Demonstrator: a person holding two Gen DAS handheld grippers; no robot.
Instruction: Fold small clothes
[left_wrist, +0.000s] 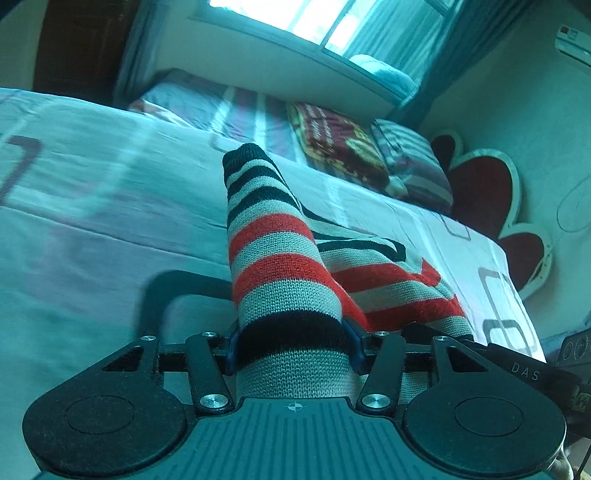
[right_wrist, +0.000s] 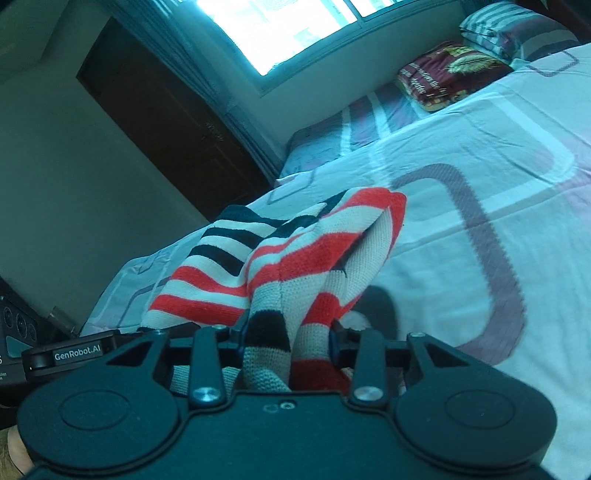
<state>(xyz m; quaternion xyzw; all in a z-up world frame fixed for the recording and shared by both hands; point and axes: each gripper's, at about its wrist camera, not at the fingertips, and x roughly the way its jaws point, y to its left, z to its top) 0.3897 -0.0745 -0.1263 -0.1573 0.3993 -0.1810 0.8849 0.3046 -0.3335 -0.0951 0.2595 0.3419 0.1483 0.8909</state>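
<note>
Room: a bedroom with a bright window (left_wrist: 280, 22) at the top of both views and a dark wooden door (right_wrist: 166, 122) upper left in the right wrist view.
Bed (left_wrist: 92, 206): pale sheet with purple rounded-square outlines; striped pillow (left_wrist: 410, 158) and dark red patterned cushion (left_wrist: 336, 147) at its far end.
Striped knit garment (left_wrist: 280, 266): red, black and cream bands, centre of both views, lifted off the sheet at the near end.
Left claw (left_wrist: 293, 349): closed on a bunched sleeve-like roll of the knit.
Right claw (right_wrist: 288, 339): pinched on gathered folds of the same garment (right_wrist: 295, 266).
</note>
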